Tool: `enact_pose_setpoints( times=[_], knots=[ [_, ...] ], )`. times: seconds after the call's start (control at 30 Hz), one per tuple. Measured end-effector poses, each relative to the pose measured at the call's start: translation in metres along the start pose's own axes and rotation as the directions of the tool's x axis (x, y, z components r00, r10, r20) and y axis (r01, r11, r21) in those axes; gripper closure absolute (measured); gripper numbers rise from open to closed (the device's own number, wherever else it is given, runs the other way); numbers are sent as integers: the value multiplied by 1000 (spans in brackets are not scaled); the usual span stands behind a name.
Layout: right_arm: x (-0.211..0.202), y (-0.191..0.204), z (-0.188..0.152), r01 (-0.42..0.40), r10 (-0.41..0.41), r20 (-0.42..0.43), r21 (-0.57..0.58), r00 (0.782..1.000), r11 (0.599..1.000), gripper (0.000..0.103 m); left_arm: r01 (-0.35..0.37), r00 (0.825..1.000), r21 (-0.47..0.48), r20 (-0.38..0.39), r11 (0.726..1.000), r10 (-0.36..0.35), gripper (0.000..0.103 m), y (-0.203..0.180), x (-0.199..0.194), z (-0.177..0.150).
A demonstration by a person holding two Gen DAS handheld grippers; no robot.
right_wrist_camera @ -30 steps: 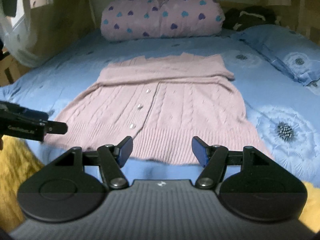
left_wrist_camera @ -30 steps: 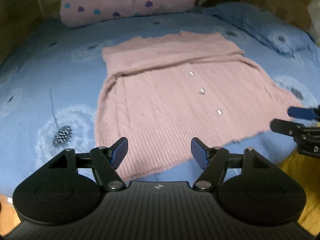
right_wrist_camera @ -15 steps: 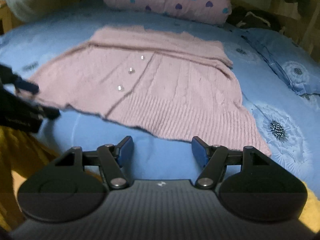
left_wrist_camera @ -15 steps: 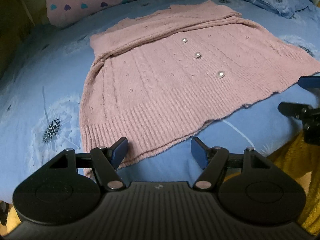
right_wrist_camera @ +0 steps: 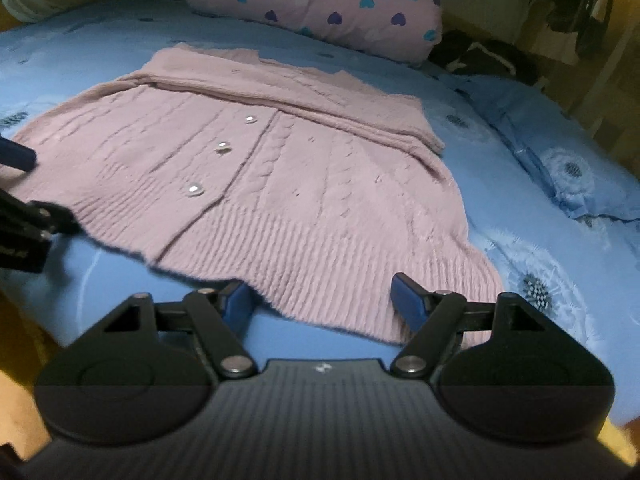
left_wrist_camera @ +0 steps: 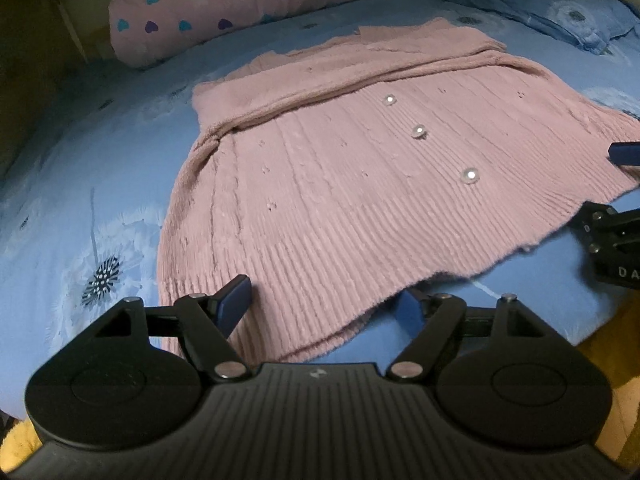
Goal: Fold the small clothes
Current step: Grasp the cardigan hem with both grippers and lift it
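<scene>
Hem corners are where this could go wrong for us. We have the pink cardigan (left_wrist_camera: 360, 184) lying flat, buttons up, on the blue bed (left_wrist_camera: 100, 160), its ribbed hem nearest us and the sleeves already laid across its top end toward the heart-print pillow (left_wrist_camera: 240, 4) at twelve o'clock. Our left tool (left_wrist_camera: 326, 306) is spread and opening further, with the hem's left corner lying between its pads but not pinched; our right tool (right_wrist_camera: 324, 300) is likewise spread and widening over the hem's right corner at five o'clock of the garment. Neither grips anything yet. We judge the main risk is closing too shallow, so the loose knit slips out on lifting, or too deep, so we catch the bedsheet with it. The two layers may also part at the hem. If our corners rise unevenly, the fold will land skewed across the buttons (right_wrist_camera: 222, 148).
</scene>
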State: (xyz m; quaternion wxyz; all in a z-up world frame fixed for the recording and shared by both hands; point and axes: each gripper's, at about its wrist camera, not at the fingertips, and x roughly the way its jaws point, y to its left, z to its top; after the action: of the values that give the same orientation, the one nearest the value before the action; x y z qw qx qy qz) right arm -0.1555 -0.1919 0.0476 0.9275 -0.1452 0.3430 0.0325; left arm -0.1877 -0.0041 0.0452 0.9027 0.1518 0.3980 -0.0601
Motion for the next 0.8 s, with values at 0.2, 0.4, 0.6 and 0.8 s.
enact_pose_setpoints(
  times=[0.2, 0.4, 0.6, 0.8],
  knots=[
    [7, -3, 1, 55, -55, 18, 24, 998, 998, 30, -21, 999, -11, 35, 1000, 21, 23, 0, 7, 2],
    [11, -16, 1, 83, -85, 16, 97, 996, 992, 80, -9, 996, -23, 84, 1000, 11, 47, -1, 9, 3],
    [6, -26, 6, 61, -69, 51, 137, 996, 989, 94, 11, 991, -12, 132, 1000, -9, 91, -3, 5, 6],
    [-10, -30, 24, 92, -108, 174, 100, 979, 991, 95, 12, 966, -43, 258, 999, -1, 92, 7, -16, 21]
  ],
)
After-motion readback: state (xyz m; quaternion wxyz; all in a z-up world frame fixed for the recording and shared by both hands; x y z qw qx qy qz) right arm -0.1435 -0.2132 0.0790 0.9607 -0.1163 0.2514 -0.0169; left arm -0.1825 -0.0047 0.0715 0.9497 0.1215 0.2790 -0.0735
